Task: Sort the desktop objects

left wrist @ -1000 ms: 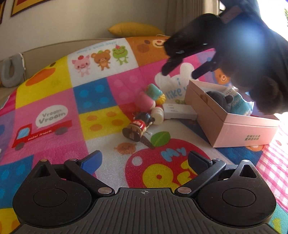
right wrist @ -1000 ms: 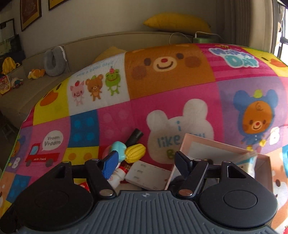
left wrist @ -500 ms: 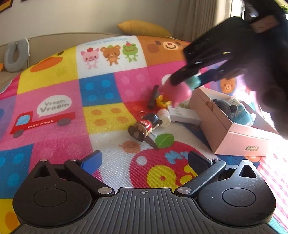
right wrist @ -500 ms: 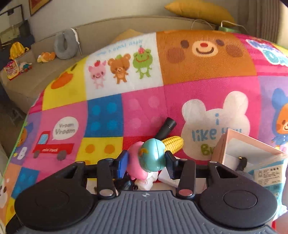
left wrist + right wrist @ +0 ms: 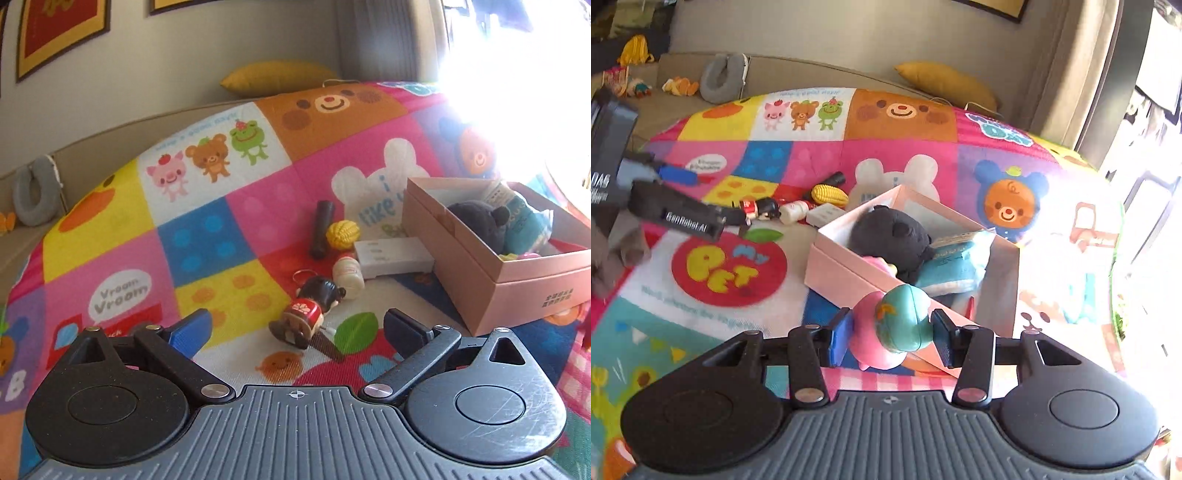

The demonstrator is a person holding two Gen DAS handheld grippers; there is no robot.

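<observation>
Pink-and-teal toy: clamped between the right gripper fingers, hanging right over the near edge of the pink box, not inside yet.
Right fingers: closed tight on the toy, blue pad on one side, black pad on the other.
Left gripper: fingers spread wide, nothing in them, hovering low over the play mat.
What just changed: half a second back the toy was only just lifted off the pile by the corn; now carried across to the box. A second back, right fingers were empty and open.
Meaning for the task: pickup done, only the drop left for this one, probably.
In the box already: black plush, blue packet, something pink underneath.
Still on the mat: doll keychain, little white bottle, white flat case, toy corn, black cylinder.
Next pick guess: doll keychain, sitting closest to the left fingers.
</observation>
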